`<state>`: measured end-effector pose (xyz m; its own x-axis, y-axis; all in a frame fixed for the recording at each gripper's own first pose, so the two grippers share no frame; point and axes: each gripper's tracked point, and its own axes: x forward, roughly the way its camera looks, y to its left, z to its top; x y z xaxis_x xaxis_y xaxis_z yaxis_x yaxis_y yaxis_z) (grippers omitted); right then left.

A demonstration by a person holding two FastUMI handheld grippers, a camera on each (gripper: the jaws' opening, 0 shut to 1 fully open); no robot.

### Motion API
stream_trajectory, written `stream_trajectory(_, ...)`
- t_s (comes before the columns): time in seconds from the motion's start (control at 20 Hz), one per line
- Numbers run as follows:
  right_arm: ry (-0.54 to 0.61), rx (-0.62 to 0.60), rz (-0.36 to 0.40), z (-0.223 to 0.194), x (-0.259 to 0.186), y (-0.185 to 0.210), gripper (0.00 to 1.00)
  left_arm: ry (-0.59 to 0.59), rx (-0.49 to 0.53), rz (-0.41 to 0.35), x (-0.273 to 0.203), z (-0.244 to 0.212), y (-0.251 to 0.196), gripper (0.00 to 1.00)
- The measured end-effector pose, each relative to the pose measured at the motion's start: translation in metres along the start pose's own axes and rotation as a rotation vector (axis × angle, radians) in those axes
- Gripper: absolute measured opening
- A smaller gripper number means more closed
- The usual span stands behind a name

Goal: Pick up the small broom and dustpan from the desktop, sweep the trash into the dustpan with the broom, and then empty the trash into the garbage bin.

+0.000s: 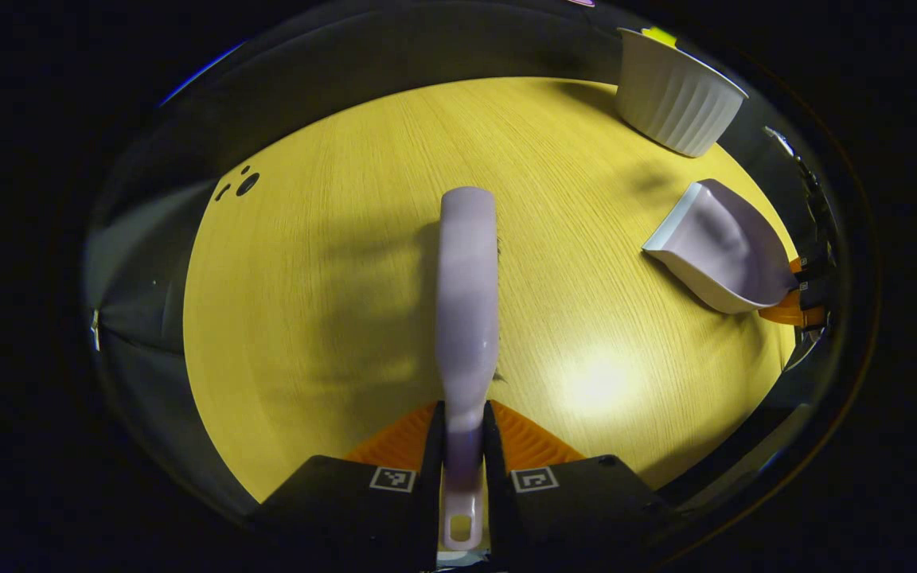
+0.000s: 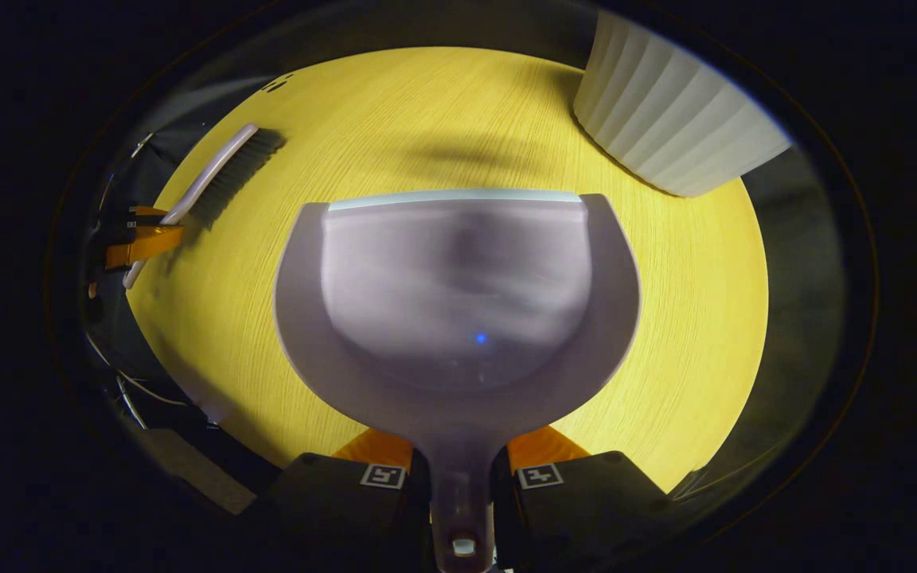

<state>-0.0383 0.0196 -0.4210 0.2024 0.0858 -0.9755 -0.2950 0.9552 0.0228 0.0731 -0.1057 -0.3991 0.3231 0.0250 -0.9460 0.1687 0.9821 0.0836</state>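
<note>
In the left gripper view, the left gripper [image 1: 460, 446] is clamped on the handle of the small broom [image 1: 468, 294], which runs up the middle of the frame over the yellow desktop [image 1: 331, 318]. In the right gripper view, the right gripper [image 2: 462, 473] pinches the handle of the dustpan [image 2: 458, 302], held at centre frame. The white ribbed garbage bin [image 2: 665, 119] stands at upper right.

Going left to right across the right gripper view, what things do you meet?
Left gripper holding the broom → dustpan held in the right gripper → white ribbed bin, all over the yellow table.
</note>
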Motion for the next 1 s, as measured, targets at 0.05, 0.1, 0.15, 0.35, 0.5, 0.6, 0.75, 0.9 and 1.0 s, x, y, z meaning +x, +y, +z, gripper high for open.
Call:
stream_trajectory(0.05, 0.003, -0.001, 0.000, 0.000, 0.000, 0.000, 0.36, -0.002, -0.001, 0.003, -0.002, -0.002, 0.001, 0.30)
stream_trajectory(0.1, 0.005, -0.001, 0.000, 0.000, 0.000, -0.001, 0.39, -0.005, 0.000, 0.008, -0.006, -0.004, 0.003, 0.30)
stream_trajectory(0.15, 0.008, 0.001, 0.000, 0.001, 0.000, -0.001, 0.36, -0.009, 0.003, 0.015, -0.009, -0.006, 0.005, 0.36)
stream_trajectory(0.35, 0.008, 0.002, -0.002, 0.000, 0.000, -0.001, 0.37, -0.025, 0.005, 0.038, -0.024, -0.016, 0.011, 0.34)
stream_trajectory(0.5, 0.013, -0.001, 0.001, -0.002, 0.000, -0.001, 0.35, -0.045, 0.007, 0.054, -0.036, -0.021, 0.012, 0.29)
stream_trajectory(0.6, 0.014, -0.004, 0.020, -0.009, -0.005, 0.003, 0.39, -0.063, 0.010, 0.069, -0.044, -0.022, 0.013, 0.31)
stream_trajectory(0.75, 0.006, 0.007, 0.040, -0.012, -0.018, 0.006, 0.46, -0.100, 0.015, 0.084, -0.062, -0.022, 0.011, 0.40)
stream_trajectory(0.9, -0.049, -0.002, 0.042, -0.012, -0.044, 0.004, 0.48, -0.150, 0.006, 0.098, -0.083, -0.018, 0.007, 0.40)
stream_trajectory(1.0, -0.115, 0.008, 0.051, -0.005, -0.070, 0.007, 0.48, -0.192, -0.012, 0.099, -0.098, -0.015, 0.004, 0.40)
